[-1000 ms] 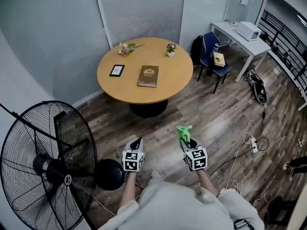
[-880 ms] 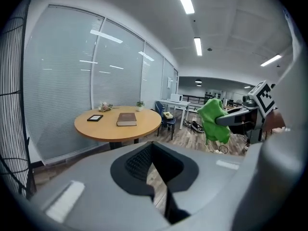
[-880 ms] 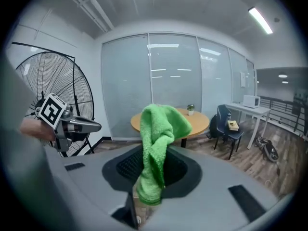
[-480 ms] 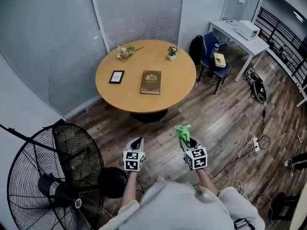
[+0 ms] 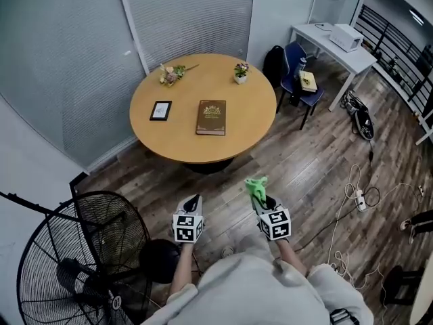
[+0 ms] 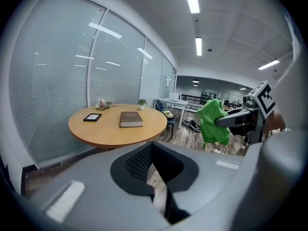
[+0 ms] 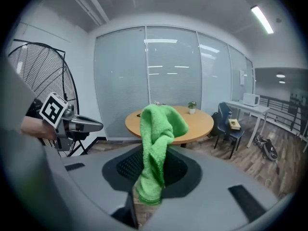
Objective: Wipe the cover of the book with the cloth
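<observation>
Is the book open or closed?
Closed: the book lies flat on the round table, its brown cover facing up, no pages showing.

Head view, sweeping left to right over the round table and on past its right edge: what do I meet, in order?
picture frame → book → potted plant → blue chair. The flower sprig is left out because it overlaps the frame sideways.
</observation>
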The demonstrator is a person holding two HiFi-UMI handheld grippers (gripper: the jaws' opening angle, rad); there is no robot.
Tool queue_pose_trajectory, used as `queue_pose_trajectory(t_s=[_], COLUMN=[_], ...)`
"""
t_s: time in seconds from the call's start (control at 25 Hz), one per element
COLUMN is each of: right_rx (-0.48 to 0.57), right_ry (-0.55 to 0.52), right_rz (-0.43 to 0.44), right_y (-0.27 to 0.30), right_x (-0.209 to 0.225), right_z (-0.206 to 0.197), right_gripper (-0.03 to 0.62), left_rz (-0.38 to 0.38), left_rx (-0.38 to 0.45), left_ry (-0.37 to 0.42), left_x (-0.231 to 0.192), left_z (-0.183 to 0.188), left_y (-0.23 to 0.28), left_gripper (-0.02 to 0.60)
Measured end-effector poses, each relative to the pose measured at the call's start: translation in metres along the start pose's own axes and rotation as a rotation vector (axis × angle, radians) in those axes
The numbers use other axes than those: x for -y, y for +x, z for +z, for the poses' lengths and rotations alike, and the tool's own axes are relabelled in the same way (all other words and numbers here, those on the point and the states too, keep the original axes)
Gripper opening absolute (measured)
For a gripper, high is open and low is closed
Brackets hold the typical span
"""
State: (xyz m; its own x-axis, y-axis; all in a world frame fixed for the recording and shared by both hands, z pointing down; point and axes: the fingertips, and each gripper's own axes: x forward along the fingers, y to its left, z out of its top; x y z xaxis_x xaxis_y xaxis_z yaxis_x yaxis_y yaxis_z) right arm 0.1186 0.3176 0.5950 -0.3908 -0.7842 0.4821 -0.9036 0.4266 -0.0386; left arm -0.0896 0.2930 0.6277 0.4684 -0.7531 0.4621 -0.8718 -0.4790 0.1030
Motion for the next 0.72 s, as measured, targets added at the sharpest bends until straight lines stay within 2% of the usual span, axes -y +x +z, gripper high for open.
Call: queue_pose_trajectory(t_s=[0.36, 0.72], right_rx=[-0.013, -0.021], right_ry=[0.008, 0.008], right_rz=[0.014, 0.049], right_y=[0.024, 0.068], right_x=[0.007, 0.026], right_z=[0.003, 0.016], right_gripper=[0.098, 0.098], left_rz=[0.013, 0.038], left_rx=[-0.025, -0.039], left_ry=[-0.007, -0.014], left_x=[-0.014, -0.036], left_z=[-0.003, 0.010], left_y=[0.009, 0.042], left_gripper=[0.011, 0.011])
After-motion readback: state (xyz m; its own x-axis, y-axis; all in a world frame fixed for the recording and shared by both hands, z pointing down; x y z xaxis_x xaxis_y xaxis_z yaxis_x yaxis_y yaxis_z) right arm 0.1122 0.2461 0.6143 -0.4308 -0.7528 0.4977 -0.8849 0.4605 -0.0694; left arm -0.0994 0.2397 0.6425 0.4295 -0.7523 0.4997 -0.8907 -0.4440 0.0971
